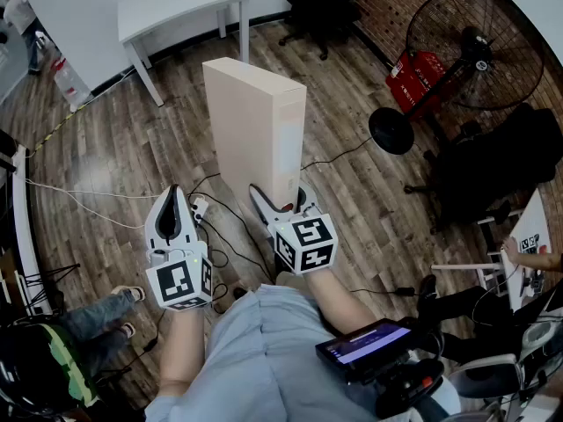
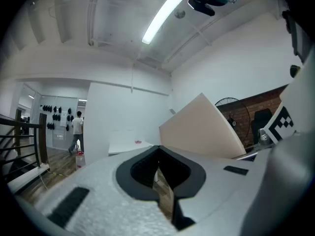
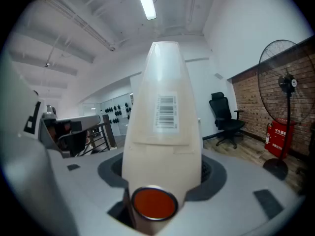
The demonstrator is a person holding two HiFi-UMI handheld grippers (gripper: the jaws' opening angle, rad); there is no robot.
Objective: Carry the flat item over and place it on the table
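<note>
A flat beige cardboard box [image 1: 255, 126] stands upright above the wooden floor, held by its near lower edge. My right gripper [image 1: 283, 199] is shut on that edge, one finger on each broad face. In the right gripper view the box [image 3: 165, 112] fills the gap between the jaws and shows a barcode label. My left gripper [image 1: 176, 193] hovers to the left of the box, apart from it, shut on nothing. In the left gripper view its tips [image 2: 158, 147] meet and the box [image 2: 202, 127] leans at the right. A white table [image 1: 176, 7] stands at the far end of the room.
A large floor fan [image 1: 475, 47] and a red fire extinguisher [image 1: 420, 77] stand at the right, with a black office chair [image 1: 321, 3] behind them. Cables and a power strip [image 1: 201, 207] lie on the floor under the grippers. Another person's legs [image 1: 97, 310] are at lower left.
</note>
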